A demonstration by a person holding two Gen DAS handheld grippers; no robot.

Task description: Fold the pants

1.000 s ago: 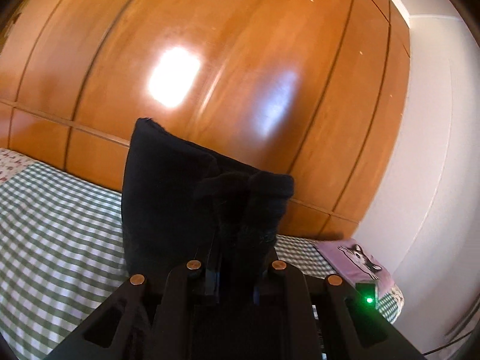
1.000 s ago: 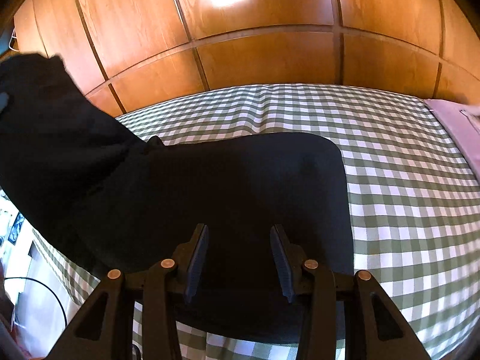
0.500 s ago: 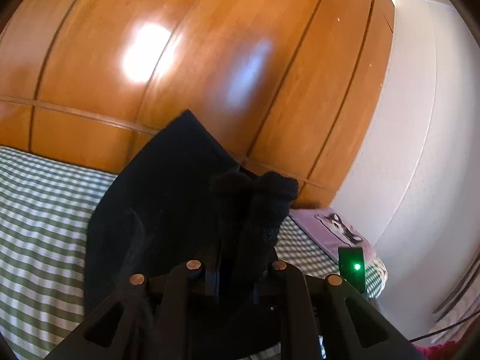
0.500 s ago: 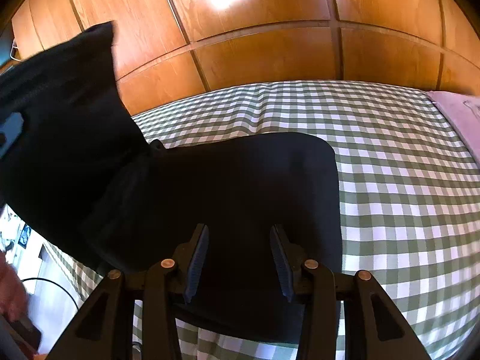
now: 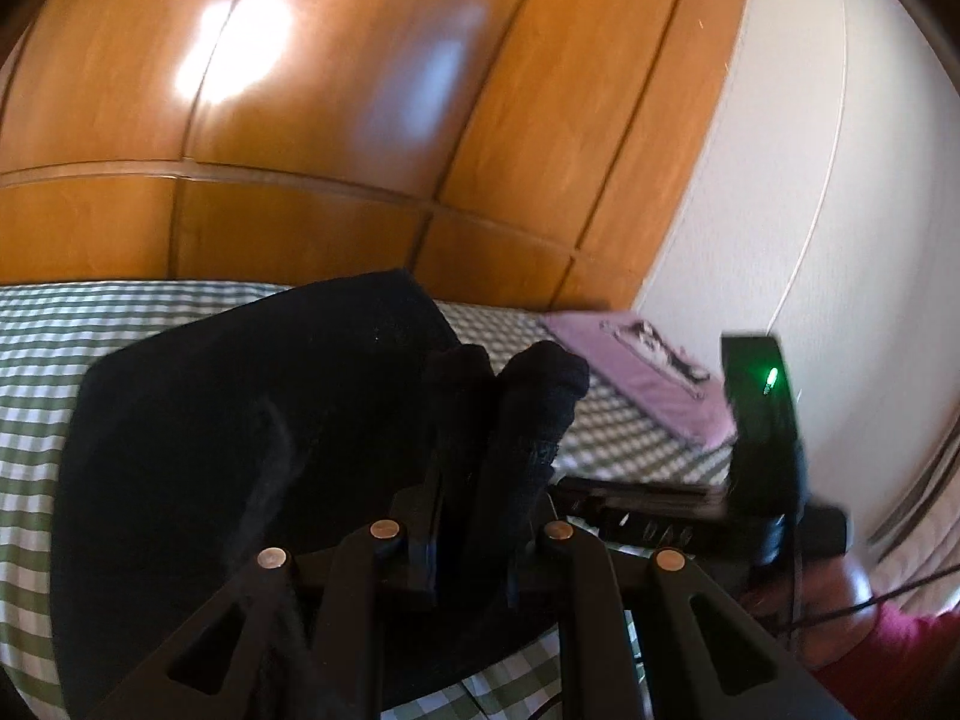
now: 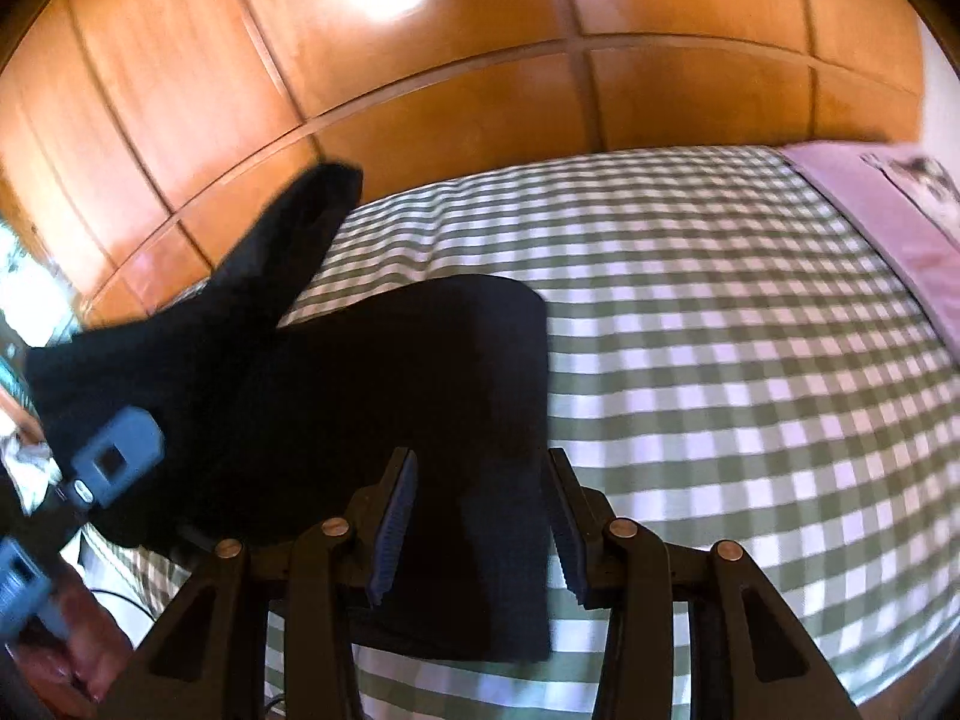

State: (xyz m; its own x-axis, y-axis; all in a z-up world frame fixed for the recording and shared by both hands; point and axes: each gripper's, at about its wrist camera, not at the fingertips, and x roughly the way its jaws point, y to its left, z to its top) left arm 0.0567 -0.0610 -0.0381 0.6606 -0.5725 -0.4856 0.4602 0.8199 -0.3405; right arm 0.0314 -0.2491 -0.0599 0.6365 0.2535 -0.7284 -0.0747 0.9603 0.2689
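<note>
Gripping a bunched wad of the black pants [image 5: 252, 456] in my left gripper [image 5: 480, 480]: jaws nearly together, pinched on the cloth, which bulges out past the fingertips in two dark lumps. From that pinch the fabric drapes away to the left and down onto the bed.

Right gripper [image 6: 477, 516]: jaws apart, blue ribbed pads [image 6: 393, 528] showing on the inner faces, nothing pressed between them. It hangs over the near end of the pants, tilted downward. Whether the tips touch the cloth, I cannot tell.

Pants position: most of the garment lies flat on the green-and-white checked bedcover [image 6: 750, 372], a dark slab running away from my right gripper toward the middle of the bed. At its left side one part is lifted off the bed, standing up as a raised flap against the wood behind. That is the part my left gripper holds; the left tool's blue-grey body shows at the left edge of the right view, just below the flap.

Surroundings: glossy orange-brown wooden panelling [image 5: 372, 120] behind the bed, with bright reflections. A purple pillow [image 5: 648, 372] with a printed picture sits at the far right end of the bed, well apart from the pants. White wall [image 5: 840, 210] to the right. Both views are somewhat blurred.
</note>
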